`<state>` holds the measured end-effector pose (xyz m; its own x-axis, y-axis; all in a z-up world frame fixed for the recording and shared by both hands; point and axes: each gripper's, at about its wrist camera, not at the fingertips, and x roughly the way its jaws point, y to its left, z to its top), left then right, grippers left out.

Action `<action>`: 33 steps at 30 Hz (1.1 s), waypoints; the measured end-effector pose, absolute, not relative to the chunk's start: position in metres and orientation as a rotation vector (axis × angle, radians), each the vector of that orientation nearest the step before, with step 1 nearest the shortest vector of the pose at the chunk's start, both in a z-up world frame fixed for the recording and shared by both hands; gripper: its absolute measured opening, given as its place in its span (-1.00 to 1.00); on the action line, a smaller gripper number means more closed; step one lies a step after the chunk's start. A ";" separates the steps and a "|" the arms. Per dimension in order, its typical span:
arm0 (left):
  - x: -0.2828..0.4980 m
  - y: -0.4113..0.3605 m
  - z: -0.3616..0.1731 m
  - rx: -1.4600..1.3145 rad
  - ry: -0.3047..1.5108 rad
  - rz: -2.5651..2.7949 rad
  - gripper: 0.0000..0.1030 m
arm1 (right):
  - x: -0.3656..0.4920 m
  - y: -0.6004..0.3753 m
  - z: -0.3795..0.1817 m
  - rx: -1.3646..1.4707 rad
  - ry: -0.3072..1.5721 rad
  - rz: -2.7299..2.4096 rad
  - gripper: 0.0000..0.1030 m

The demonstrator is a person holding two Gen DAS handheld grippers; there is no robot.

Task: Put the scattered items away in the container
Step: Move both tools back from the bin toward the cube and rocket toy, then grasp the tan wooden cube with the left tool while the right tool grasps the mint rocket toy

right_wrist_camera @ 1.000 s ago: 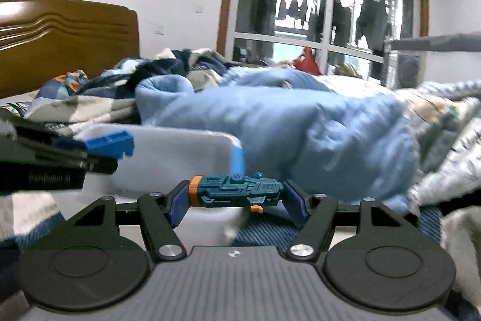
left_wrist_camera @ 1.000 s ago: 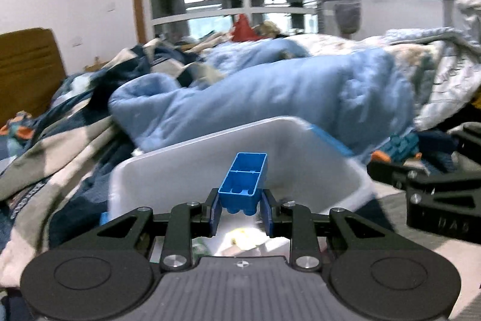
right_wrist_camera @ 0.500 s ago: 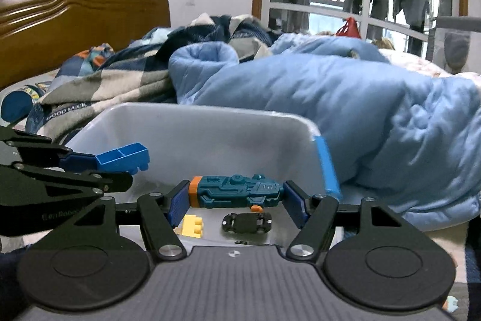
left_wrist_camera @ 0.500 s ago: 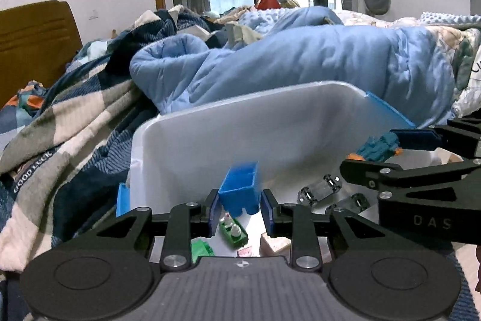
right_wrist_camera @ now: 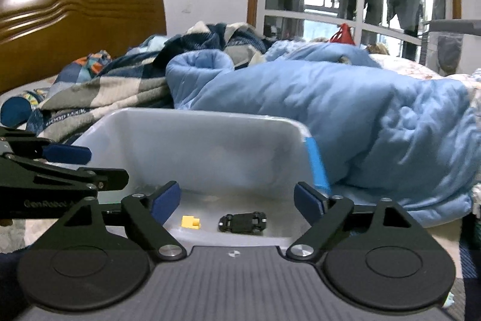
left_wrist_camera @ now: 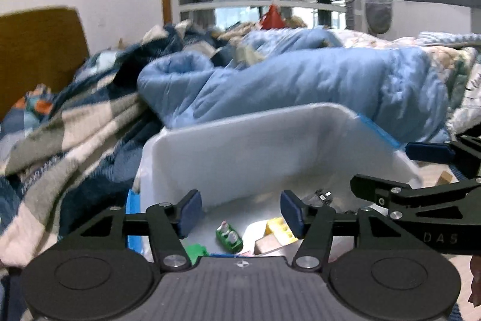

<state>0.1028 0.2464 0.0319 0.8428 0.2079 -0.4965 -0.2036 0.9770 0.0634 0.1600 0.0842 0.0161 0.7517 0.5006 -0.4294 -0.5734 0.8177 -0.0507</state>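
The container (left_wrist_camera: 270,140), a white plastic bin with a blue handle strip (right_wrist_camera: 317,167) on its right end, sits on the bed in front of a rumpled light-blue duvet (right_wrist_camera: 345,116) and a checked blanket (left_wrist_camera: 75,134).

Little writing can be read. In the left wrist view the side of the right gripper (left_wrist_camera: 421,167) carries pale letters that read "DAS", with anything before them hidden behind the left gripper's own linkage. In the right wrist view the side of the left gripper (right_wrist_camera: 78,161) shows "GenRobot", cut short where the right gripper's arm crosses it. A line of woven letters runs along the blanket's edge, too small and blurred to make out.

The left gripper (left_wrist_camera: 240,212) stands wide apart over the bin's near edge with nothing between its blue pads. The right gripper (right_wrist_camera: 237,202) is likewise spread wide and empty, poised above the bin's open top.

Inside the bin, the right wrist view shows a black toy car (right_wrist_camera: 243,222) lying upside down with its wheels up, and just to its left a small yellow block (right_wrist_camera: 190,222). The left wrist view shows a green toy piece (left_wrist_camera: 229,237), a yellow brick (left_wrist_camera: 278,227) and a pale wooden block (left_wrist_camera: 267,244), all partly covered by the gripper body; a green shape at the lower left is too hidden to identify. Both views are motion-blurred at the bin's rim.
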 end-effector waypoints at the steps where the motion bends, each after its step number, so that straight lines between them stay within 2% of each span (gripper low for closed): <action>1: 0.101 0.238 0.035 0.028 0.509 0.211 0.22 | 0.158 0.077 0.017 -0.170 0.397 0.581 0.74; 6: 0.099 0.193 0.047 0.036 0.458 0.122 0.41 | 0.154 0.028 0.016 -0.105 0.386 0.513 0.79; 11: 0.103 0.129 0.045 0.118 0.427 0.033 0.42 | 0.160 -0.025 -0.004 -0.119 0.426 0.421 0.79; 17: 0.120 0.072 0.025 0.139 0.482 -0.080 0.42 | 0.171 -0.082 -0.030 -0.121 0.494 0.321 0.79; 24: 0.148 0.044 0.001 0.041 0.548 -0.139 0.42 | 0.185 -0.122 -0.055 -0.114 0.550 0.214 0.80; 33: 0.220 0.016 -0.022 0.022 0.618 -0.190 0.42 | 0.227 -0.118 -0.084 -0.115 0.624 0.199 0.80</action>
